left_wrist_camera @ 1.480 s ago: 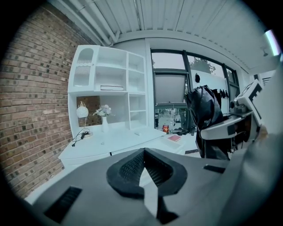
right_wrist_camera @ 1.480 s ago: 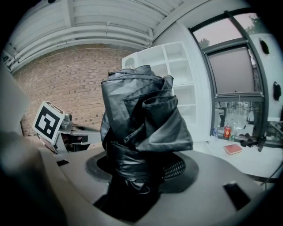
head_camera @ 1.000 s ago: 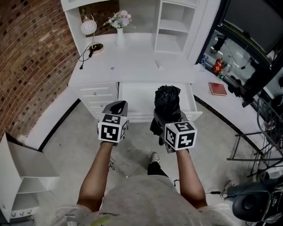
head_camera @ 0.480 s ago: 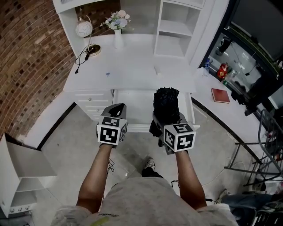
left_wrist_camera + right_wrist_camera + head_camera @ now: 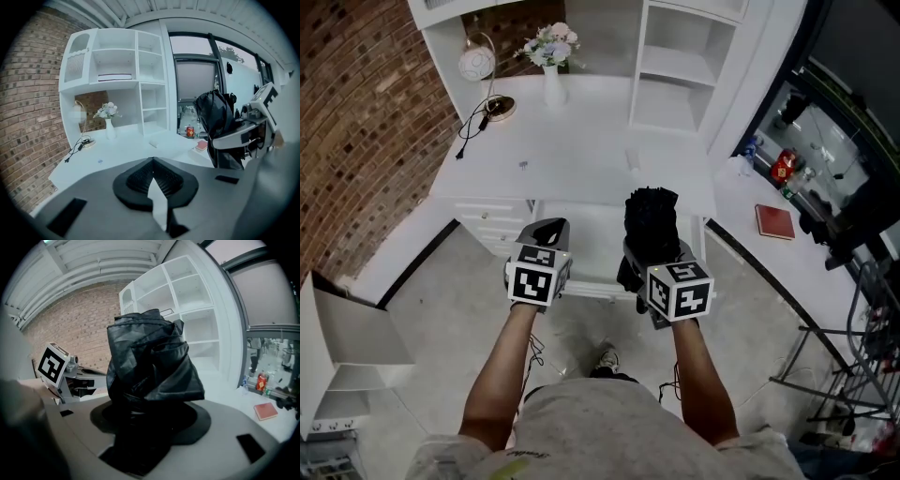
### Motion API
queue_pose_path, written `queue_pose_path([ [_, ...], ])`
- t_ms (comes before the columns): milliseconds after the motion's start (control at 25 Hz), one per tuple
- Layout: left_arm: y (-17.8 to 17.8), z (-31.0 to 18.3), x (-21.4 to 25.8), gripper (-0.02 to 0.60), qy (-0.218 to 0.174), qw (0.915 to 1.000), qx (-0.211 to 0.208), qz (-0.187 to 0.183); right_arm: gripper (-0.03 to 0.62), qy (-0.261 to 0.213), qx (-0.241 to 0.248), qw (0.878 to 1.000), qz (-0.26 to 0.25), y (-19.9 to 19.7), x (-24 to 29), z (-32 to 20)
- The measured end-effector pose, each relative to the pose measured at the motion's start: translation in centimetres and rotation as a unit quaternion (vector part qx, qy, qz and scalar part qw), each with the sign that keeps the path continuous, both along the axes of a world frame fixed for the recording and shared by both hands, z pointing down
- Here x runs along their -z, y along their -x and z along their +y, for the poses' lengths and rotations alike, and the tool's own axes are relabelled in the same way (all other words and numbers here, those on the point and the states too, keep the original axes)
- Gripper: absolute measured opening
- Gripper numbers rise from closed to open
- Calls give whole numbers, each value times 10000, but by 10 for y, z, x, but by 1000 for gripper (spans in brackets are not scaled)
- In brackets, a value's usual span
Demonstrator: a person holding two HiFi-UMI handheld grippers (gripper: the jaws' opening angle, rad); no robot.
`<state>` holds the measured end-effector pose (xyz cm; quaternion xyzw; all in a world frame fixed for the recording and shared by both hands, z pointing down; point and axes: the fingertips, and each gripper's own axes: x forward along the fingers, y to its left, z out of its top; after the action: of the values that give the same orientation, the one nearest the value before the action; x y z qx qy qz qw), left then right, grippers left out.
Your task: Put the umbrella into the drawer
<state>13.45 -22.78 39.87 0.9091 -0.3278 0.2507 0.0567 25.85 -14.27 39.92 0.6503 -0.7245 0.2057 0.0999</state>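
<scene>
Umbrella: one black folded umbrella (image 5: 652, 217), standing upright out of the right gripper (image 5: 653, 255). In the head view it shows against the open drawer's right half and is not yet in it.
Hold on it: the right jaws are closed round its lower end, and loose crumpled cloth bulges above and hangs below them.
Handling: it is probably light, with soft, slick fabric over a stiff folded core. A grip on cloth alone could slide, so the firm middle or the handle end is the better place to take it. It should take a gentle set-down without harm.
Drawer: one wide white drawer (image 5: 581, 246) is pulled out from under the surface (image 5: 581, 141), and its floor looks bare. Beside it on the left is a stack of small shut drawers (image 5: 499, 214), too small to count surely.
Left gripper: the left gripper (image 5: 547, 228) is held level beside the right one. Its jaws are together with nothing between them.
Grippers: two, one in each hand.
On the surface: one lamp (image 5: 475, 62) and one vase of flowers (image 5: 551, 75), both at the back and well apart from the drawer.
Off to the right: one red book (image 5: 774, 222) on a lower white ledge.
</scene>
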Motion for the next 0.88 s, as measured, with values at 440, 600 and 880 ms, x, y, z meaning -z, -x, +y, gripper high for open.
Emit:
queue_pose_path([
  [440, -19, -18, -8, -2, 43, 9998, 199, -63, 255, 7, 283, 9996, -52, -19, -6, -29],
  [600, -24, -23, -10, -2, 47, 9997, 242, -75, 255, 34, 339, 9994, -85, -24, -11, -35],
  [880, -30, -31, -11, -2, 33, 9995, 306, -100, 255, 8, 396, 9992, -111, -32, -12, -45],
])
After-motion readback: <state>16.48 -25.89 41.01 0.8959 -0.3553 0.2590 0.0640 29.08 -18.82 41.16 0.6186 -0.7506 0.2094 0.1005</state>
